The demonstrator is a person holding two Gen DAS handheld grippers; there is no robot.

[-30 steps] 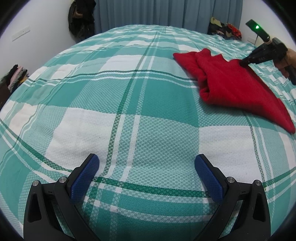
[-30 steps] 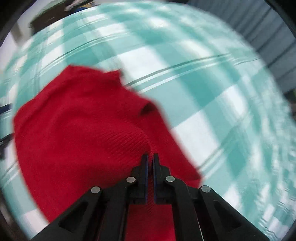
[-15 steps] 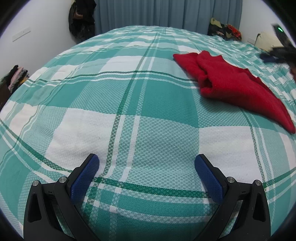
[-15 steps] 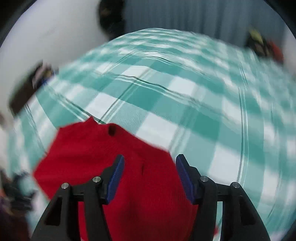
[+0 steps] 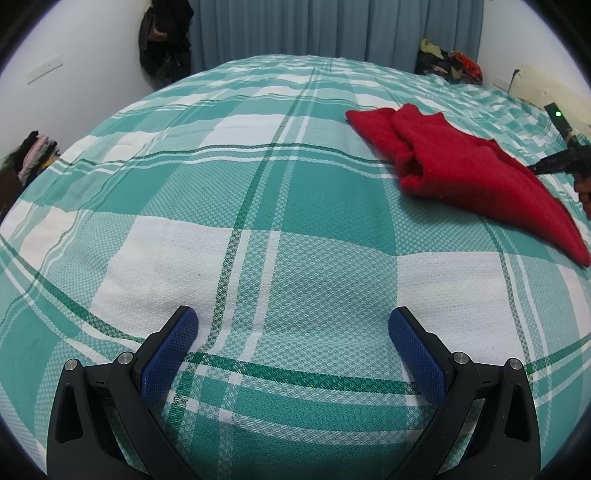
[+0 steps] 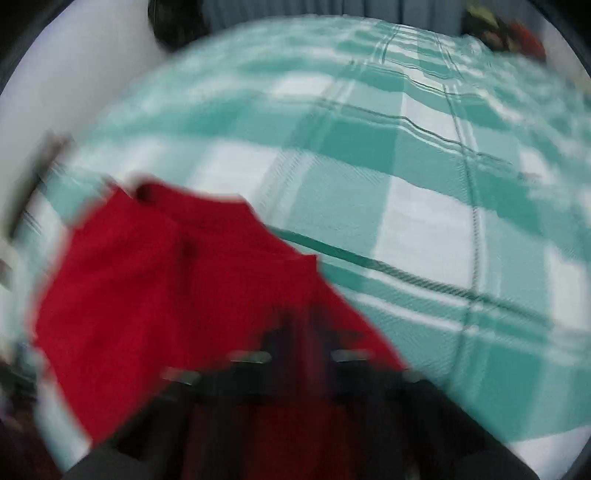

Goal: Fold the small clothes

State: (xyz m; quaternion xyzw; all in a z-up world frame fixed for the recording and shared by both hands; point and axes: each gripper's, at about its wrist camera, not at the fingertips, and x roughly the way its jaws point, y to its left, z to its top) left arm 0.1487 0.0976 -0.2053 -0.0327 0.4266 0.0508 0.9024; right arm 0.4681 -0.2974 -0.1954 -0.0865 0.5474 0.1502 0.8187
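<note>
Where the green-and-white checked bed cover [image 5: 280,206] fills both views, the red garment [image 5: 465,173] lies partly folded on the bed, toward the right in the left wrist view, one end rolled into a thick edge and the other tapering to a point. The right tongs [image 6: 308,332] stand over its near part; that view is smeared with motion, but their jaws have just closed to almost nothing, and I cannot tell whether red cloth is nipped between them. In the left wrist view their black tip shows at the garment's right edge, with part of a hand behind it. The left tongs [image 5: 293,347] hang well apart from the garment, wide, blue pads [image 5: 168,360] over bare cover. A grey-blue curtain [image 5: 332,29] hangs behind the bed.
</note>
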